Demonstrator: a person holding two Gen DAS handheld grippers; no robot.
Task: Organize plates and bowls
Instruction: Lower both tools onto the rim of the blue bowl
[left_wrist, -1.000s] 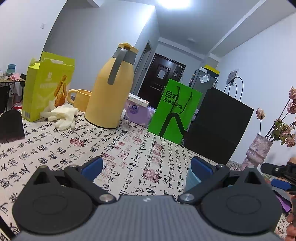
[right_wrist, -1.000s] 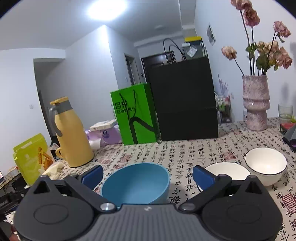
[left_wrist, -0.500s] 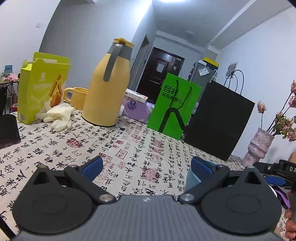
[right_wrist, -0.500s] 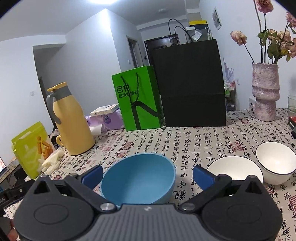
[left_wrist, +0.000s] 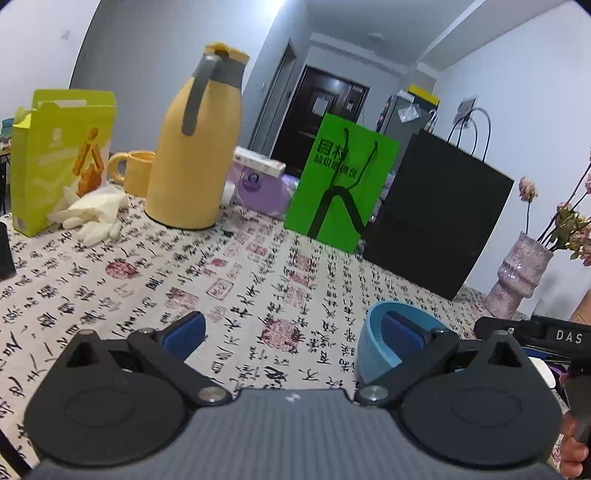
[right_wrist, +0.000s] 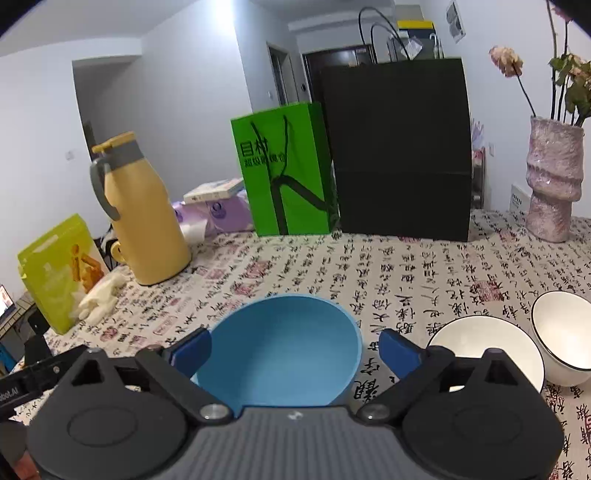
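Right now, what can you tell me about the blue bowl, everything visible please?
The blue bowl is round, deep and matte, looks like plastic, and is empty. It stands upright on the calligraphy-print tablecloth, left of two white bowls. The right gripper frames it with fingers apart from its wall; whether they touch it I cannot tell.

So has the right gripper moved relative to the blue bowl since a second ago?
Yes. The right gripper has closed in on the blue bowl, which looms larger between jaws that just narrowed, not yet gripping.

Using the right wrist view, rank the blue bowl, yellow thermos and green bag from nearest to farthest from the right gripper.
1. Blue bowl: between the right gripper's fingers.
2. Yellow thermos: left, mid-table.
3. Green bag: centre, at the table's back.
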